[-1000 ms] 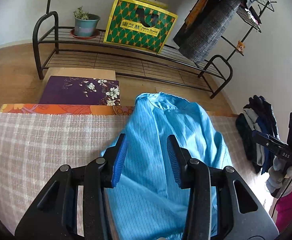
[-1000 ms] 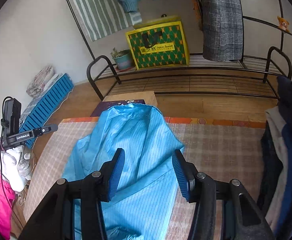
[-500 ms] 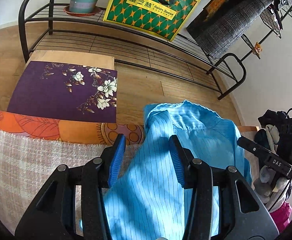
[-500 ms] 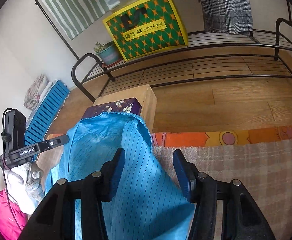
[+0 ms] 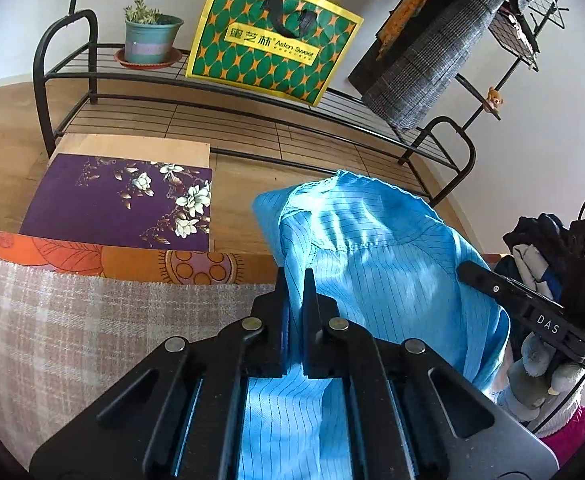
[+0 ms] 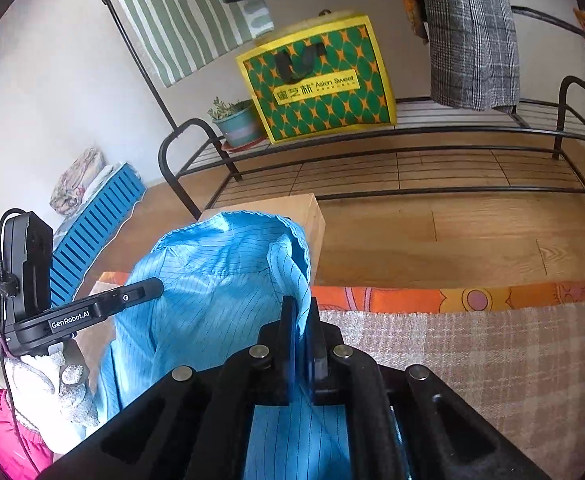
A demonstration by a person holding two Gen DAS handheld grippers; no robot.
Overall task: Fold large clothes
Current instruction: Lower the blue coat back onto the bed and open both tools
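A bright blue pinstriped shirt [image 5: 376,256] lies bunched on the checked cloth of the table, its collar end toward the far edge. My left gripper [image 5: 295,276] is shut on the shirt's left edge near the collar, cloth pinched between its pads. In the right wrist view the same shirt [image 6: 216,276] fills the lower left, and my right gripper [image 6: 298,308] is shut on its right edge by the collar. Each gripper shows in the other's view, held by a gloved hand [image 6: 48,380].
The table has a checked cloth [image 5: 72,320] with an orange patterned border [image 6: 472,300]. Beyond it stand a purple floral box [image 5: 120,200], a black metal rack [image 5: 252,120] with a green-yellow bag [image 5: 272,40] and potted plant [image 5: 150,36]. A pile of dark clothes [image 5: 532,240] lies at the right.
Both grippers moved forward and down toward the shirt's collar end, then went from open to shut, each pinching an edge of the blue shirt.
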